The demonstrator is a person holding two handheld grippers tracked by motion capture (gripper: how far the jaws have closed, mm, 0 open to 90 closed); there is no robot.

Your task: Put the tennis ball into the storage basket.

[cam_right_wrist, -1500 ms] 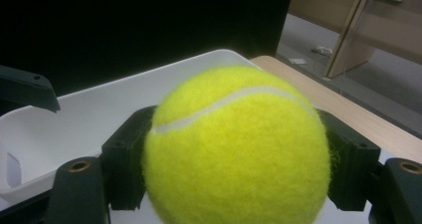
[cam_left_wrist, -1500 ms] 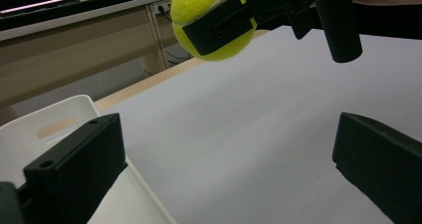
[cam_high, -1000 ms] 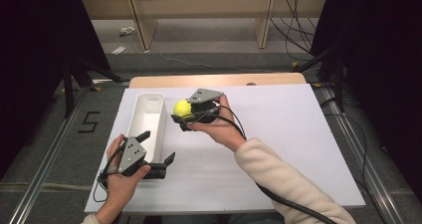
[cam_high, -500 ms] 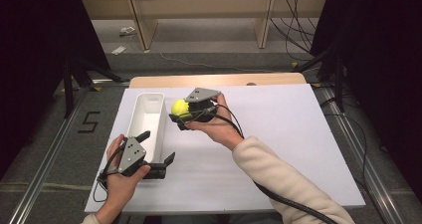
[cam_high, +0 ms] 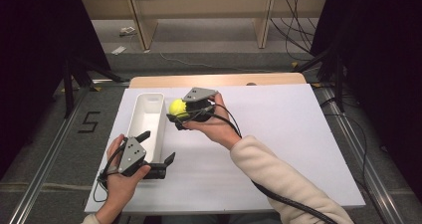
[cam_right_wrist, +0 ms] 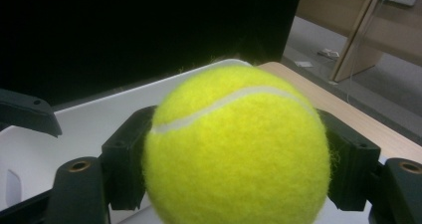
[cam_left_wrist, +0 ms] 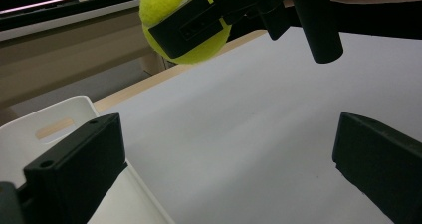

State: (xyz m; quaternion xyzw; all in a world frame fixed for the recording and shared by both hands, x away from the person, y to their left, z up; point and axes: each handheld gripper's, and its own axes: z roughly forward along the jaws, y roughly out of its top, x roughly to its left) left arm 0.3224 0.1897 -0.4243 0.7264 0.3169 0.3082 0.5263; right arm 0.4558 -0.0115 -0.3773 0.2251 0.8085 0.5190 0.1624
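A white foam-board table (cam_high: 298, 149) lies over a wooden top in a dim room, with grey floor and pale wooden furniture legs beyond it at twelve o'clock.

Nearest the person, at about seven o'clock on the board, the left tongs (cam_high: 158, 152) rest at the near end of the long white plastic bin (cam_high: 148, 115). Their jaws stand wide apart and hold nothing; in the left gripper view one jaw sits over the bin's near corner and the other over bare board.

Farther in, near the centre and toward eleven o'clock, the right tongs (cam_high: 178, 115) are clamped on a fuzzy yellow-green tennis ball (cam_high: 177, 107), one jaw on each flank of it, as the right gripper view (cam_right_wrist: 239, 149) shows clearly. The ball is held in the air just beside the bin's right-hand wall, not yet over the opening.

The step in hand looks like dropping the ball into the bin. To do it well, the right tongs should travel toward nine o'clock until the ball is squarely above the trough, then lower before opening, so that the ball does not bounce out. The left tongs would best steady the bin's near end, or keep out of the way.
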